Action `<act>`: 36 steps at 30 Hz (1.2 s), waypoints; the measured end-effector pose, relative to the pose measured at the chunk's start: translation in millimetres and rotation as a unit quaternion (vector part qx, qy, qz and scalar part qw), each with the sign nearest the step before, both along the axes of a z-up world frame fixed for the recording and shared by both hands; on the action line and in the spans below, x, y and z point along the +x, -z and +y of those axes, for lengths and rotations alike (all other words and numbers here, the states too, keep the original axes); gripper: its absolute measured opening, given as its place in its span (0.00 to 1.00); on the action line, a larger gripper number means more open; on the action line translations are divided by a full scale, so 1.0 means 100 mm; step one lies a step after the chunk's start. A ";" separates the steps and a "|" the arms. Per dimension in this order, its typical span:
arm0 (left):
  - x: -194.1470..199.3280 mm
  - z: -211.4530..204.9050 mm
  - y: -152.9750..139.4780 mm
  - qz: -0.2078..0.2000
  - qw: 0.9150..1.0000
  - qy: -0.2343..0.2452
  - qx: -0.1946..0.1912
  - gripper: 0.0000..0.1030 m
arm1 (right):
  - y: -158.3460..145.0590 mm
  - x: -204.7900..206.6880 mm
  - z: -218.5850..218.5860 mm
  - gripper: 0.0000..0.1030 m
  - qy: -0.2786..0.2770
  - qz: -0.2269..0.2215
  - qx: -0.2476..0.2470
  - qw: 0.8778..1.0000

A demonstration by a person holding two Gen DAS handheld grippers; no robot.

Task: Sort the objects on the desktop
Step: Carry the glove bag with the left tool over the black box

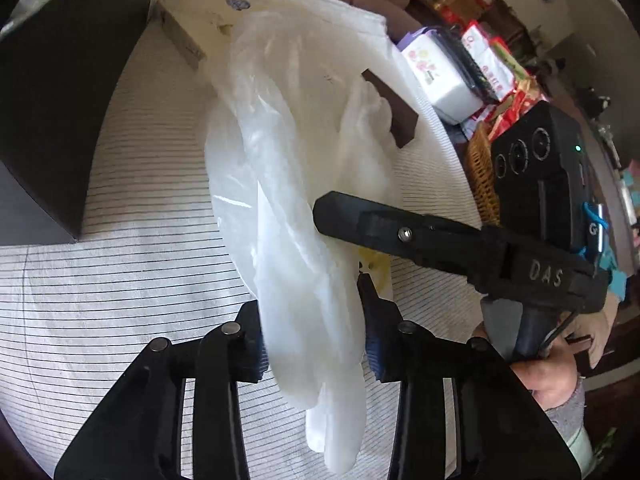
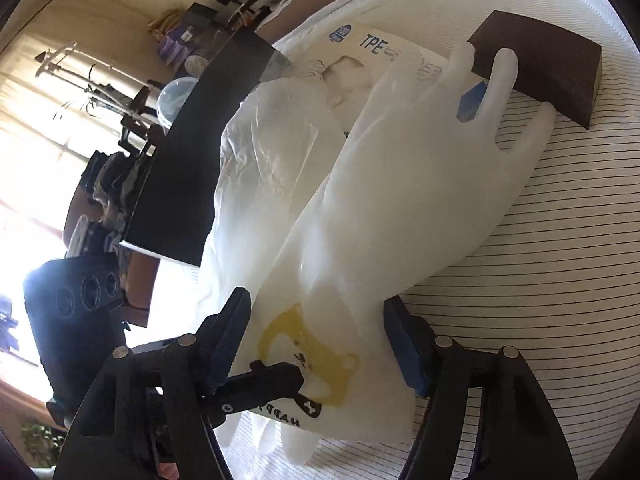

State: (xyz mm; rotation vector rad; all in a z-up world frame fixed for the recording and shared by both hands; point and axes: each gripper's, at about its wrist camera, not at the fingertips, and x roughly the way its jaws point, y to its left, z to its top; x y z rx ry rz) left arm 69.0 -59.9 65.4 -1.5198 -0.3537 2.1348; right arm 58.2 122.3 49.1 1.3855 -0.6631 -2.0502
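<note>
Your striped cloth (image 1: 100,280) bears a dark box (image 1: 52,92), shelves cluttered behind. Beside the box, your left gripper (image 1: 316,344) pinches the translucent glove (image 1: 280,184); your right gripper (image 2: 320,344), half-open, straddles it.

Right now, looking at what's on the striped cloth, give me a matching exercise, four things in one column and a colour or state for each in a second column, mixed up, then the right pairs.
Things:
1. disposable glove
2. small block
3. left gripper
4. cartoon dog print

Colour or state:
A. dark brown, lying on the cloth
B. yellow, on a clear bag
C. translucent white, fingers spread
D. closed on thin white plastic

Pairs: 1-C, 2-A, 3-D, 4-B
</note>
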 end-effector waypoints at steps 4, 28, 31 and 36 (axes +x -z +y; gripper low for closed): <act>0.08 -0.08 -0.44 0.025 0.999 0.012 0.024 0.33 | -0.41 0.17 0.00 0.59 0.000 0.052 0.008 0.999; -1.18 -2.28 -1.28 0.070 0.980 -0.050 -0.181 0.44 | -1.38 -0.94 -2.70 0.62 -0.069 0.119 0.161 0.977; -1.08 -2.58 -1.13 0.072 0.972 -0.075 -0.212 0.46 | -1.05 -0.97 -2.79 0.61 -0.065 0.099 0.232 0.966; -0.88 -2.95 -1.43 0.120 0.974 -0.119 -0.154 0.63 | -1.21 -0.91 -2.55 0.61 -0.040 0.145 0.225 0.963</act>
